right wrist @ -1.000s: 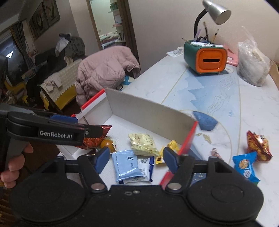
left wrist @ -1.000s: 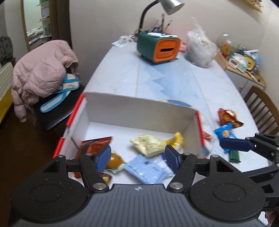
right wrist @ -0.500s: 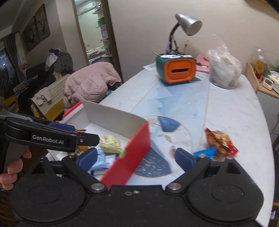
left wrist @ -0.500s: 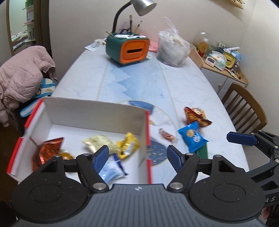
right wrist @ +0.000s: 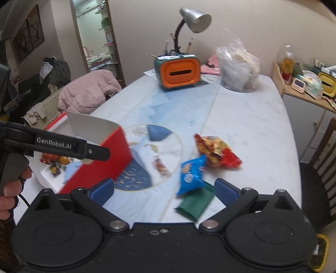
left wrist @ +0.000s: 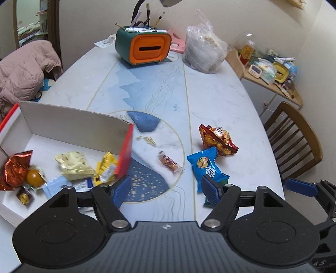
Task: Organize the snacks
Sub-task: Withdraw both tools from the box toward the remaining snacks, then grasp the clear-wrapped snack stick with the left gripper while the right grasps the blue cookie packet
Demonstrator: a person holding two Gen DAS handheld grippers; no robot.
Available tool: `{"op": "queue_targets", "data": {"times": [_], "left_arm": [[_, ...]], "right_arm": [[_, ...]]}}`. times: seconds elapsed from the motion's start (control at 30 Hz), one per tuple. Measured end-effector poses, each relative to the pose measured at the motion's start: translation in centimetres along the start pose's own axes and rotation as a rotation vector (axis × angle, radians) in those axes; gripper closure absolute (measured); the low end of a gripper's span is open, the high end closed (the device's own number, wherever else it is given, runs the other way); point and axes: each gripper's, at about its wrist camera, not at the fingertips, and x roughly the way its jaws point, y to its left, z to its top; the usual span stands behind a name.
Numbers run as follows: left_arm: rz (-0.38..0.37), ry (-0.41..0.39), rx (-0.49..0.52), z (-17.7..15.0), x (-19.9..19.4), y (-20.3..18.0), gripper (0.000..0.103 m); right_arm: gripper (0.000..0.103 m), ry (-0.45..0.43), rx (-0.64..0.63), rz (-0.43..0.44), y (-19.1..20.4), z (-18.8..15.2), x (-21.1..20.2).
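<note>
A white box with red outer sides [left wrist: 73, 121] stands at the table's left and holds several snack packets. To its right, loose on the table, lie a small red candy [left wrist: 169, 162], a blue cookie packet [left wrist: 206, 168] and a red-orange crisp bag [left wrist: 218, 138]. My left gripper [left wrist: 166, 189] is open over the table between the box and the blue packet, with nothing in it. My right gripper [right wrist: 164, 190] hangs above the blue packet [right wrist: 191, 176] and a green packet [right wrist: 195, 204]. Its jaws are opening and touch neither.
An orange-and-green holder with brushes [left wrist: 145, 48], a clear plastic bag [left wrist: 204, 52] and a desk lamp [right wrist: 195, 20] stand at the far end. A wooden chair [left wrist: 294, 136] is at the right edge, a pink jacket [left wrist: 25, 71] at the left.
Both grippers have swung right, from over the box to the loose snacks beside it. The right jaws have spread much wider. The left jaws have opened slightly.
</note>
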Motion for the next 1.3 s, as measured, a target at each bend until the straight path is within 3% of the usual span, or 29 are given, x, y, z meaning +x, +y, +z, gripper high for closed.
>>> {"op": "queue_targets", "data": {"times": [0.3,0.57,1.0,1.23,1.3], "left_arm": [[0.057,0.029,-0.06,-0.9,4.2,-3.3,0.03],[0.135,0.054,-0.14,0.2,8.7,-3.5,0.03],[0.208,0.119,-0.238,1.9,14.7,-2.3,0.03],[0.213,0.136,-0.256,2.5,16.5,-2.0,0.031],[0.211,0.147,-0.259,2.5,17.0,-2.0,0.036]], "right_arm": [[0.001,0.049,-0.008,0.009,-4.5,-1.7,0.8],[0.002,0.102,-0.037,0.035,-6.1,-2.4,3.4],[0.006,0.142,-0.091,0.063,-6.2,-0.4,9.9],[0.011,0.165,-0.097,0.074,-6.0,0.6,12.9],[0.012,0.174,-0.096,0.074,-6.0,0.7,13.7]]}}
